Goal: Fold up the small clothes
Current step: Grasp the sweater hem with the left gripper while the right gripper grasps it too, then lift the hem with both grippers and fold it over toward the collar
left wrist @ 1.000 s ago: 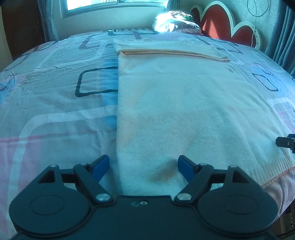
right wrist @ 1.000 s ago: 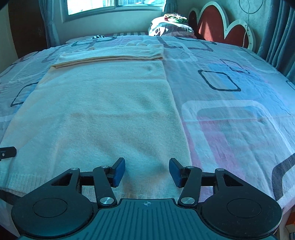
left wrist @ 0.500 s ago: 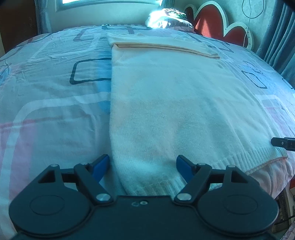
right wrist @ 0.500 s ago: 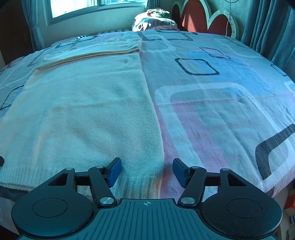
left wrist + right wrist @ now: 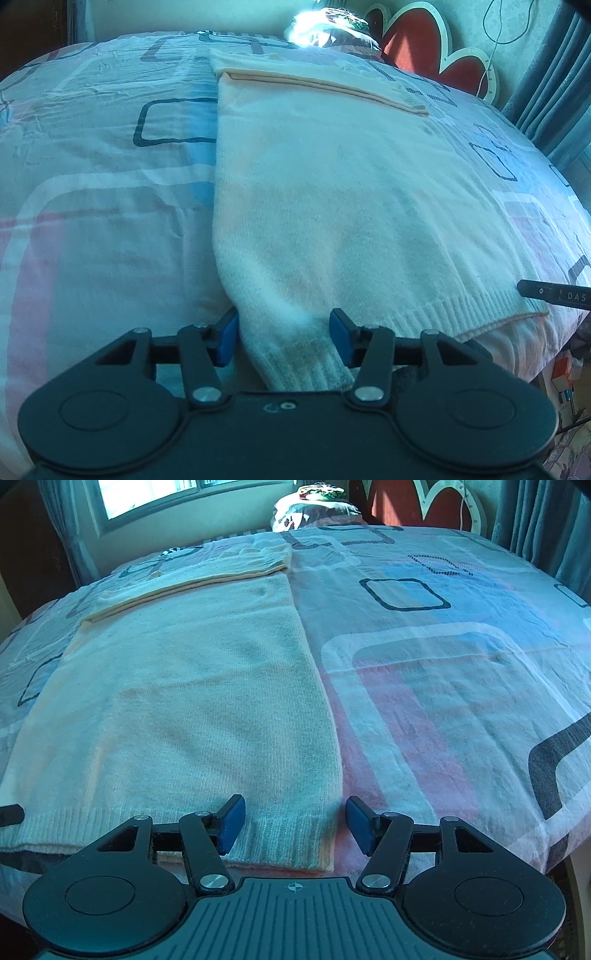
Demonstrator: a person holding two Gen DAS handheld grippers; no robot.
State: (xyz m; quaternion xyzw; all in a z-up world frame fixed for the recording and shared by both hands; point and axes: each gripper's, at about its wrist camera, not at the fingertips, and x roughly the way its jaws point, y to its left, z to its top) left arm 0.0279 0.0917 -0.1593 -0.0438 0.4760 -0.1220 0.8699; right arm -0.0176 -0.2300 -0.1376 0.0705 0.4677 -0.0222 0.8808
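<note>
A cream knit sweater (image 5: 332, 192) lies flat on the bed, sleeves folded across its far end; it also shows in the right wrist view (image 5: 192, 701). My left gripper (image 5: 284, 341) is open, its blue fingers either side of the sweater's near left hem corner, which bunches up between them. My right gripper (image 5: 293, 825) is open, straddling the near right hem corner, which lies flat on the bed. The right gripper's fingertip (image 5: 554, 293) shows at the left view's right edge.
The bed (image 5: 443, 664) has a sheet with pink, blue and dark rounded-square patterns. A pillow (image 5: 332, 26) and a red flower-shaped headboard (image 5: 424, 48) are at the far end. Curtains (image 5: 554, 92) hang on the right, a window (image 5: 155, 494) at the back.
Both grippers have drawn back toward the near edge of the bed to the sweater's hem corners. The left hem corner now bunches between the left fingers, which have closed in somewhat.
</note>
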